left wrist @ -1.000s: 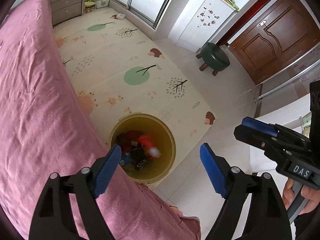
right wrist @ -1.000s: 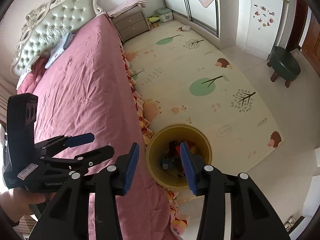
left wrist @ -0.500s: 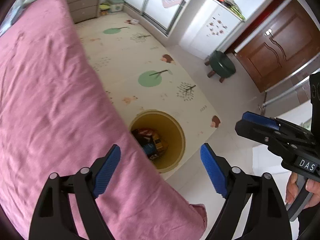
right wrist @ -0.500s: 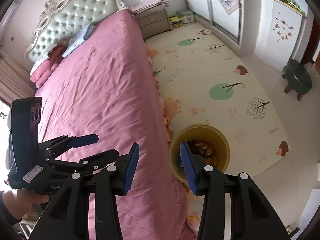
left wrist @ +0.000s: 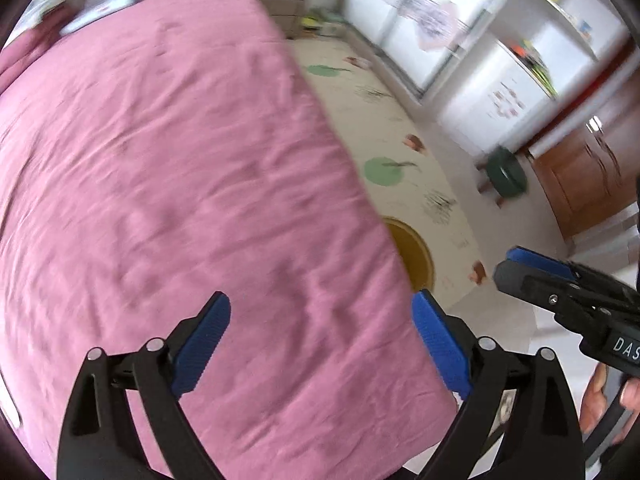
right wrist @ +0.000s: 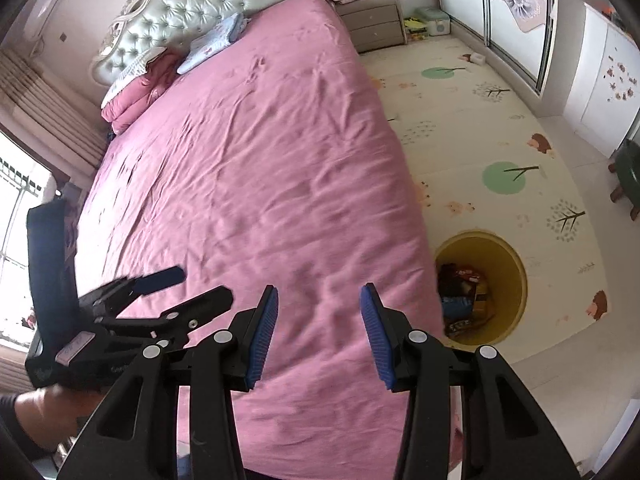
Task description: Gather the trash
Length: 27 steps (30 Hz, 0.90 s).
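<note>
A yellow trash bin (right wrist: 508, 256) stands on the floor mat at the bed's foot corner, with several wrappers (right wrist: 464, 288) inside; the left wrist view shows only part of its rim (left wrist: 416, 248) behind the bed edge. My left gripper (left wrist: 320, 344) is open and empty above the pink bed cover (left wrist: 180, 168). My right gripper (right wrist: 318, 320) is open and empty above the same cover (right wrist: 260, 160), left of the bin. Each gripper also shows in the other's view: the right one (left wrist: 560, 284) and the left one (right wrist: 160, 292). No loose trash shows on the bed.
Folded bedding and pillows (right wrist: 168, 64) lie by the tufted headboard (right wrist: 192, 4). A nightstand (right wrist: 372, 20), a patterned play mat (right wrist: 480, 128), a green stool (left wrist: 506, 172), white wardrobes (left wrist: 512, 92) and a brown door (left wrist: 592, 172) surround the bed.
Both grippers have swung left, away from the bin and over the bed. The bin has slid to the right of both views. Both stay open; the left view is motion-blurred.
</note>
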Motion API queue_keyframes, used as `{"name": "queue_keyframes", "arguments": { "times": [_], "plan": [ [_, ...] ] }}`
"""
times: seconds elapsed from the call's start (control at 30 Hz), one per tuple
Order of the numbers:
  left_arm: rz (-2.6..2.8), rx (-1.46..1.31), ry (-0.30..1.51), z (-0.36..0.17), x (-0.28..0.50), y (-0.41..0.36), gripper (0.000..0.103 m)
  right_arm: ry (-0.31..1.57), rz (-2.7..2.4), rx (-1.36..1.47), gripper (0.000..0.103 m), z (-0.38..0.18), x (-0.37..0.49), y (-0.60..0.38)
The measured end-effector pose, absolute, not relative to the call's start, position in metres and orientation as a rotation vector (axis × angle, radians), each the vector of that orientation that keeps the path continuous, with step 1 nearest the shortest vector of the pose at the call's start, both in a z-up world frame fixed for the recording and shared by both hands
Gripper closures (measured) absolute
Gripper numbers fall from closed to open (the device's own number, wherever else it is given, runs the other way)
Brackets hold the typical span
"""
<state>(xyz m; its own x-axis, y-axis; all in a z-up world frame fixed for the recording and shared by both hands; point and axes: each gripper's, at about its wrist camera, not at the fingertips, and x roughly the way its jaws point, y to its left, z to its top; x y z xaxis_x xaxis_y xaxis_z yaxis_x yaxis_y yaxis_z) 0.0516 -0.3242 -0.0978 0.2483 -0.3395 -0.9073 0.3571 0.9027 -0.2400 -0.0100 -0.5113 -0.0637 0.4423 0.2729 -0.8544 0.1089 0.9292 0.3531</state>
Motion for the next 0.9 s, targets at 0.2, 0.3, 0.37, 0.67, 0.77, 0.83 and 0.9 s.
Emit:
{"name": "queue_keyframes", "arguments": {
  "times": [0.2,0.3,0.37,0.67,0.77,0.83,0.9],
  "plan": [
    [-0.353,-0.028,1.161,-0.062,0.028,-0.258,0.004,1.081,0.199,0.329,0.056,-0.034,-0.015,-0.443],
    [-0.314,-0.066,1.155,-0.051,0.018,-0.228,0.004,1.063,0.249,0.313,0.056,-0.021,-0.017,-0.415],
    [-0.293,-0.079,1.144,-0.044,0.01,-0.211,0.004,1.053,0.273,0.285,0.056,-0.013,-0.017,-0.397],
    [-0.179,-0.125,1.083,-0.01,-0.019,-0.156,0.004,1.037,0.278,0.256,0.052,0.016,-0.025,-0.353],
    [-0.145,-0.129,1.044,0.005,-0.026,-0.147,0.004,1.033,0.29,0.266,0.047,0.026,-0.029,-0.347],
    [-0.126,-0.133,1.008,0.018,-0.03,-0.14,0.004,1.029,0.29,0.255,0.043,0.033,-0.032,-0.343],
    [-0.094,-0.105,0.973,0.028,-0.031,-0.136,0.004,1.017,0.299,0.253,0.039,0.04,-0.035,-0.338]
  ]
}}
